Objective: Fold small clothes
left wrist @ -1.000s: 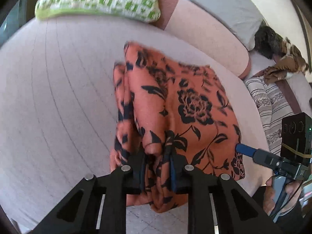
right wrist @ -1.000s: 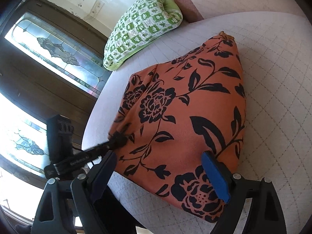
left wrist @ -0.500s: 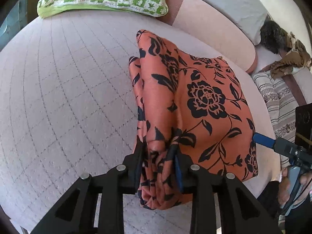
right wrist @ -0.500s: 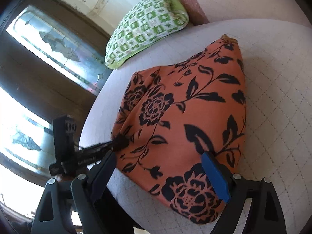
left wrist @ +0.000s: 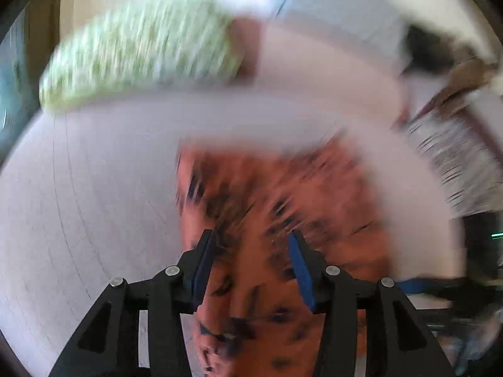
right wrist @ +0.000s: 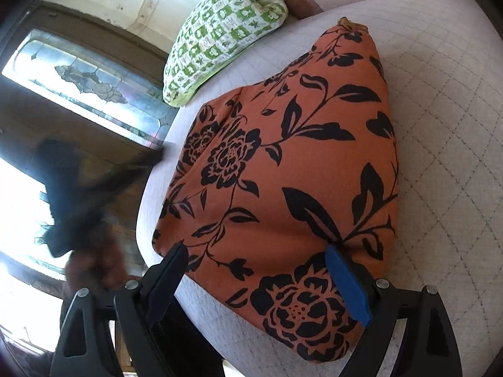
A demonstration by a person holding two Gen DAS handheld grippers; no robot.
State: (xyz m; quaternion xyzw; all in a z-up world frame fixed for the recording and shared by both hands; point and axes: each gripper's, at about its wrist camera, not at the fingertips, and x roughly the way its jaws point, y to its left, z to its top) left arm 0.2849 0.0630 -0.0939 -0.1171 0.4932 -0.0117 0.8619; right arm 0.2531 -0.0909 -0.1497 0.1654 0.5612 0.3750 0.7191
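Note:
An orange garment with a black flower print [right wrist: 292, 163] lies folded on the pale quilted cushion [right wrist: 440, 125]. My right gripper [right wrist: 256, 249] stands wide open just above its near corner, the cloth showing between its fingers. The left wrist view is smeared by motion: my left gripper [left wrist: 251, 242] has its jaws opening, with the garment [left wrist: 276, 213] lying below the gap and the pads not pressing on it. In the right wrist view the left gripper [right wrist: 94, 188] is a dark blur off the cushion's left edge, apart from the cloth, held by a hand [right wrist: 91, 267].
A green checked pillow [right wrist: 220, 31] rests at the far end of the cushion, below a pinkish backrest. A leaded-glass window [right wrist: 78, 78] is at the left. Striped fabric [left wrist: 456, 163] and more cloth lie to the right of the cushion.
My left gripper has let go of the bunched fold, spread its jaws and swung away from the garment. The right gripper stays wide open and has sunk a little toward the cloth.

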